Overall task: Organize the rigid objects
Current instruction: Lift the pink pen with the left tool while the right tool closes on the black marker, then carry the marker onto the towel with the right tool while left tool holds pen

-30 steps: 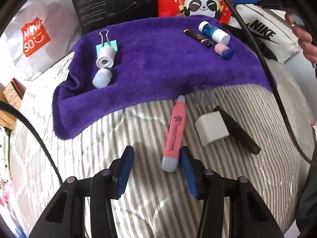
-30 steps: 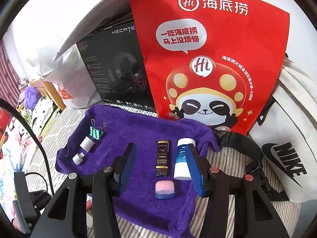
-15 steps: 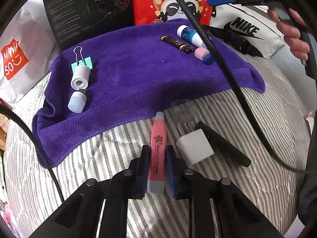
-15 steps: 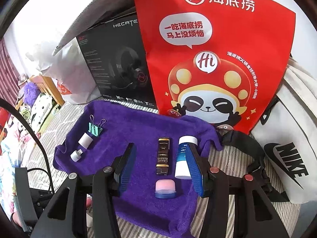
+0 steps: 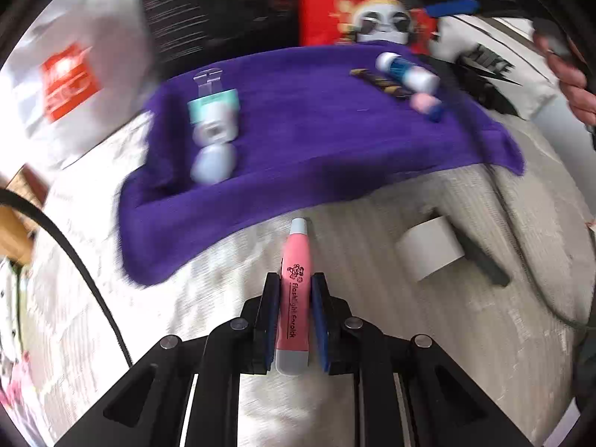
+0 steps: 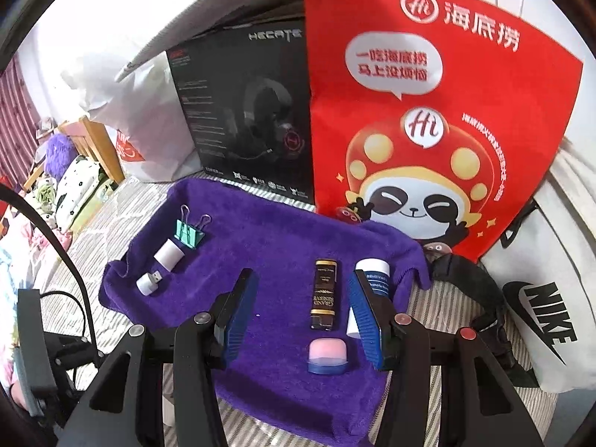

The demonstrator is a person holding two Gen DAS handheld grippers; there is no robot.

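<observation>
My left gripper [image 5: 294,283] is shut on a pink flashlight earpick [image 5: 295,290] with grey ends, held over the striped bedding just short of the purple towel [image 5: 320,141]. A white cube [image 5: 430,247] and a black stick [image 5: 480,257] lie on the bedding to its right. On the towel [image 6: 268,253] rest a green binder clip [image 6: 190,231], a white cylinder [image 6: 169,254], a small white USB plug [image 6: 148,283], a black and gold tube [image 6: 325,298], a blue and white tube [image 6: 372,287] and a pink and blue eraser [image 6: 327,354]. My right gripper [image 6: 302,298] hovers open above the towel's right side.
Behind the towel stand a black headset box [image 6: 249,111] and a red panda bag [image 6: 428,104]. A white Nike bag [image 6: 536,316] sits at the right, a white shopping bag [image 5: 70,78] at the left. A black cable [image 5: 74,253] crosses the left. A person's hand [image 5: 573,85] shows at the far right.
My left gripper closed on the pink earpick, which lay loose beside its right finger a second ago. The left view has shifted and is blurred with motion. My right gripper kept open over the towel.
</observation>
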